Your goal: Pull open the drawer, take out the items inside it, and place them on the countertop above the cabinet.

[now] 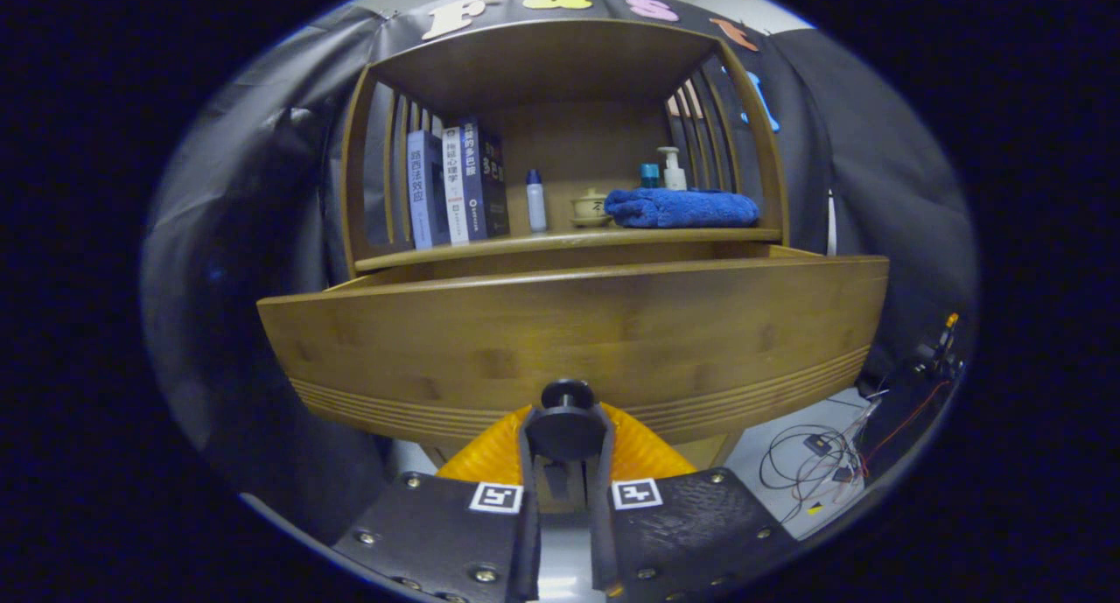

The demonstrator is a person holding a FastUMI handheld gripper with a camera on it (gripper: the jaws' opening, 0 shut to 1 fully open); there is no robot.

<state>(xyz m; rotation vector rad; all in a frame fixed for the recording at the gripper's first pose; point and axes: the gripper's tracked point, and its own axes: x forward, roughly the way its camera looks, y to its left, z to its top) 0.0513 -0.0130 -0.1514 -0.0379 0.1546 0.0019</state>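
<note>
We hold the hand-held gripper (567,450) up to the front of the wooden drawer (573,336), and its two fingers (525,472) close in on the round dark knob (567,421), one on either side, pinching it. The knob sits low on the drawer front, between the fingertips, with a smaller disc at its far end touching the wood.

The drawer stands pulled out from the cabinet (560,130): its front panel sits well forward of the shelf edge, and a narrow strip of its top rim shows behind the panel. We cannot see inside it from here, so we cannot tell what it holds.

Above the drawer lies the tabletop (569,240), the wooden surface of the cabinet's open bay. On it, at the left, a row of upright books (455,187) leans against the slatted side. Beside them stands a small white bottle with a blue cap (535,202), then a small lidded cup on a saucer (591,207). To the right rests a folded blue towel (682,209), and behind it a teal-capped container (649,174) and a white pump bottle (673,169).

Down on the floor to the right of the cabinet lie loose cables (822,463)
</note>
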